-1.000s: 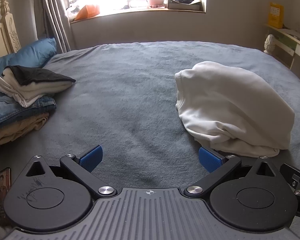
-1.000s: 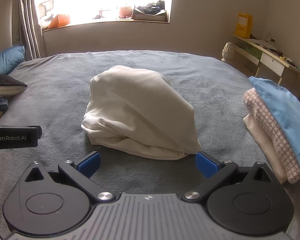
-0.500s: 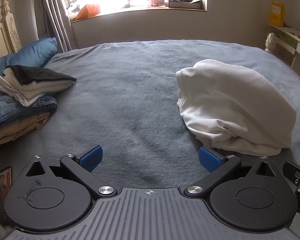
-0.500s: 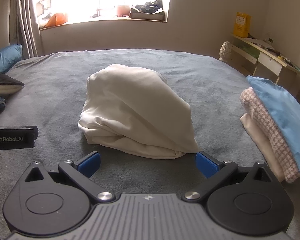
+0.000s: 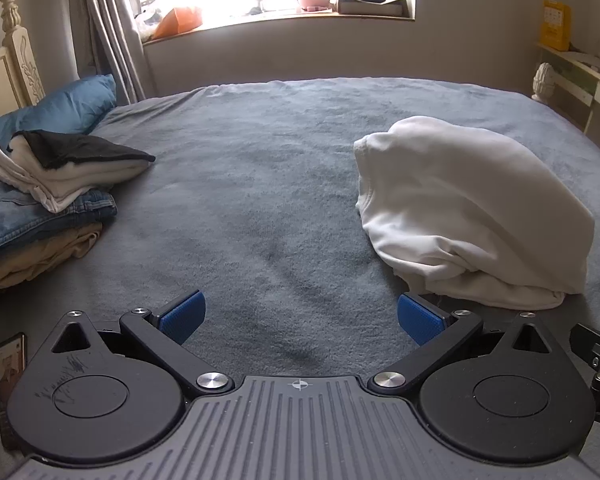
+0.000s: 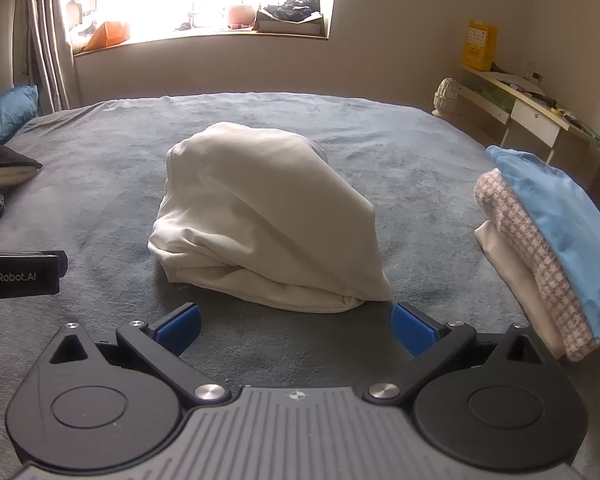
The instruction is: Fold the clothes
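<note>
Left wrist cam first. At 9 o'clock I've got a stack of folded clothes [image 5: 48, 204] on the grey-blue fleece bed cover [image 5: 260, 184]: tan piece at the bottom, blue denim over it, white layers above, a black item on top. Behind the stack, approx 10 o'clock, a blue pillow [image 5: 64, 108] sits against a cream carved headboard [image 5: 14, 60]. My left gripper [image 5: 298, 318] is low over bare cover, jaws wide apart, nothing btwn the blue pads [image 5: 182, 314]. A phone-like slab [image 5: 10, 364] lies at 8 o'clock by the gripper body. The crumpled white cotton garment [image 5: 464, 208], a domed unfolded heap, sits at 3 o'clock on the cover; its near hem is just beside the right-hand pad, can't tell if touching.

Right wrist cam. At 9 o'clock the left gripper's black side w/ "GenRobot.AI" lettering shows. My right gripper [image 6: 296, 324] faces the white garment dead ahead at 12 o'clock, jaws spread wide and empty, heap's near edge just beyond the pads. At 3 o'clock a second stack [image 6: 548, 256]: cream piece under, pink-white checked fabric mid, light blue cloth on top. Far wall has a bright window w/ clutter on the sill [image 6: 204, 36], desk at 2 o'clock.
</note>
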`<action>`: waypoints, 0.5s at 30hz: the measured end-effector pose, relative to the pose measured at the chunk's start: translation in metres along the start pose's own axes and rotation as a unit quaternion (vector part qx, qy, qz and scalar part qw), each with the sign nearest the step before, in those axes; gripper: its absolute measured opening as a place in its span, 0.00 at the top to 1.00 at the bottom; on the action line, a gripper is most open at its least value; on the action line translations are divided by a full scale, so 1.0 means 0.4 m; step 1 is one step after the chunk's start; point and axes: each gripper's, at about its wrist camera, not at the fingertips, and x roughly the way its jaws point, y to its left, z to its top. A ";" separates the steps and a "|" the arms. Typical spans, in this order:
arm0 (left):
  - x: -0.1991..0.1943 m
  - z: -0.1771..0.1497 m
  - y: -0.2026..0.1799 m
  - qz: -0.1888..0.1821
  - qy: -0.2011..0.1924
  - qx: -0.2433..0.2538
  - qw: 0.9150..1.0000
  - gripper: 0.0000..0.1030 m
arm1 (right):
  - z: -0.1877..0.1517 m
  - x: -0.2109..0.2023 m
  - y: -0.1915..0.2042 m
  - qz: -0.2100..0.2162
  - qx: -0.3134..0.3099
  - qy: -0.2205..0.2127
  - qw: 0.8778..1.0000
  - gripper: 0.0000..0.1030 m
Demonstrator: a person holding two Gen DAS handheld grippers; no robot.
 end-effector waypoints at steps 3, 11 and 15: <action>0.002 -0.001 0.001 0.000 0.001 0.000 1.000 0.00 | 0.000 0.001 0.002 -0.002 -0.001 0.001 1.000 0.00; 0.008 -0.002 0.001 0.000 0.005 0.002 1.000 0.00 | -0.001 0.005 0.002 -0.005 -0.001 0.004 1.000 0.00; 0.011 -0.004 -0.001 0.000 0.006 0.003 1.000 0.00 | -0.002 0.007 -0.001 -0.005 0.000 0.005 1.000 0.00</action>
